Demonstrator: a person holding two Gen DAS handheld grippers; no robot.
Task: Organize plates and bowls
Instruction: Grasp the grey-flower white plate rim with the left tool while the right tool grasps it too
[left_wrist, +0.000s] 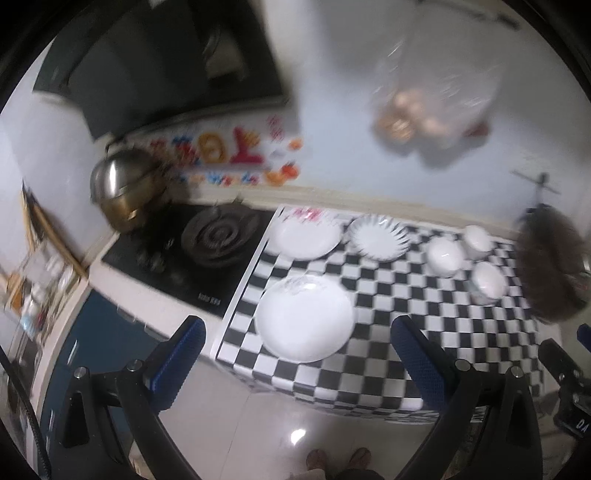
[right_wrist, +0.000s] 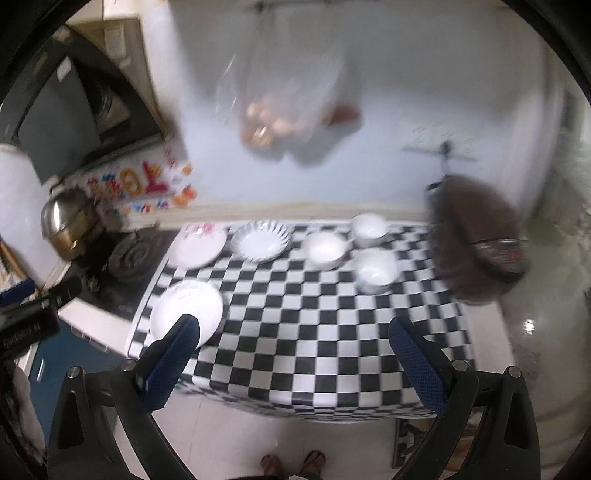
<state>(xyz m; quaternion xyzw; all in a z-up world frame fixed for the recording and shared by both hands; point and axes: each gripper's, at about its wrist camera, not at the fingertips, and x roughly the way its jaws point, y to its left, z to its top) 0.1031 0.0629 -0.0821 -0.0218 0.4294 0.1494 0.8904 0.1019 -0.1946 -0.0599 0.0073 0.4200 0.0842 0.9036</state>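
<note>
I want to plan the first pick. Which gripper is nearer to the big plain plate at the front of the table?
Left. The left gripper hangs open almost directly before the plate. The right gripper, also open, is further toward the table's middle, with the plate at its left finger.

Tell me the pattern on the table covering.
Black-and-white checkerboard covering, clearest in the right wrist view.
</note>
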